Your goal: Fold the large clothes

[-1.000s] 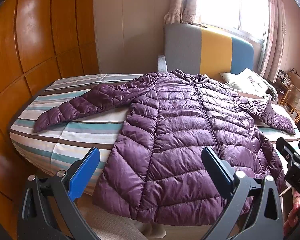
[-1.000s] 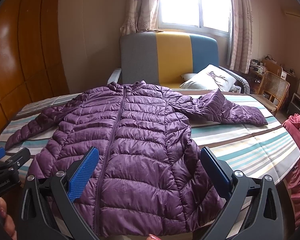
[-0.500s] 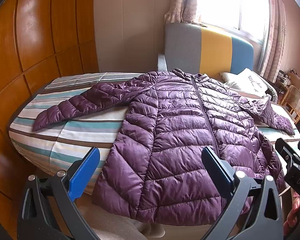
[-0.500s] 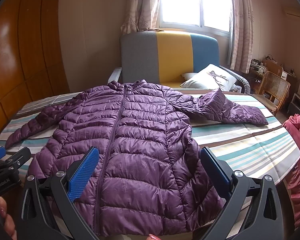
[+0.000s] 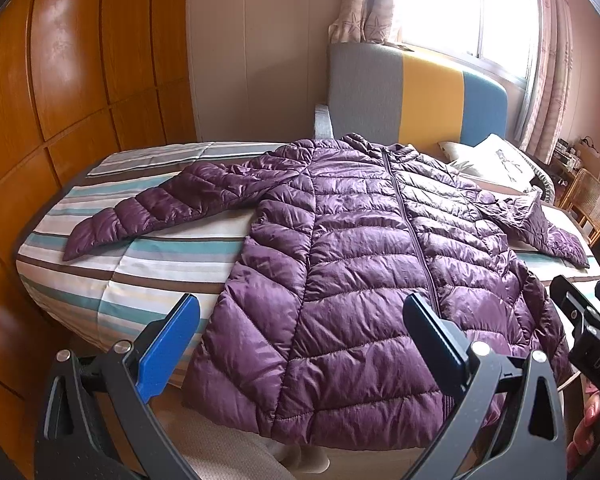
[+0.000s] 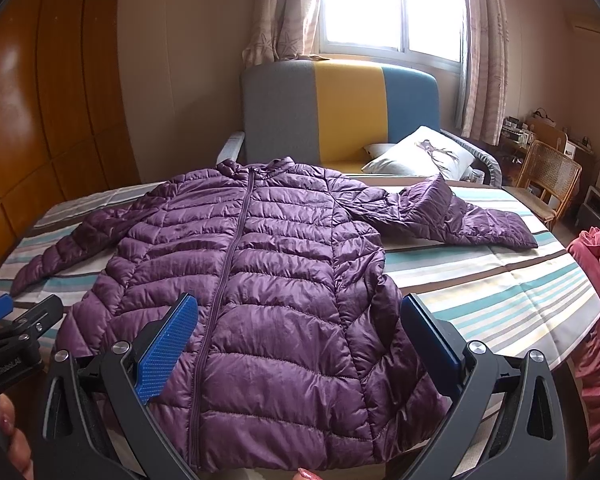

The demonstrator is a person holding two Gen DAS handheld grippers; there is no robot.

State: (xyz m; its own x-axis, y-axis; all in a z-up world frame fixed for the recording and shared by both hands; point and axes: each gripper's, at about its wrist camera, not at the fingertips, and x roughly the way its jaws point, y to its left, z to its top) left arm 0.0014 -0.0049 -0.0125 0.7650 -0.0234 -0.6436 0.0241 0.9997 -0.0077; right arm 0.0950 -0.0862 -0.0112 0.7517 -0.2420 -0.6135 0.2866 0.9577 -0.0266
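Purple quilted puffer jacket [image 5: 360, 272] spread flat, zipped, front up, on striped bedcover [image 5: 148, 276].

Sleeves out left and right, hem at near edge. Left gripper [image 5: 300, 344] and right gripper [image 6: 298, 344] both spread apart, empty, above hem.

Left tongs [image 5: 300, 328] and right tongs [image 6: 298, 328] both gape wide, level, side by side, gripping nothing

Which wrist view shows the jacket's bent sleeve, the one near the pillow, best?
The right wrist view: the bent sleeve lies fully visible on the striped cover, elbow peaked, cuff included. In the left wrist view that sleeve sits at the far right, foreshortened and squeezed by the fisheye.
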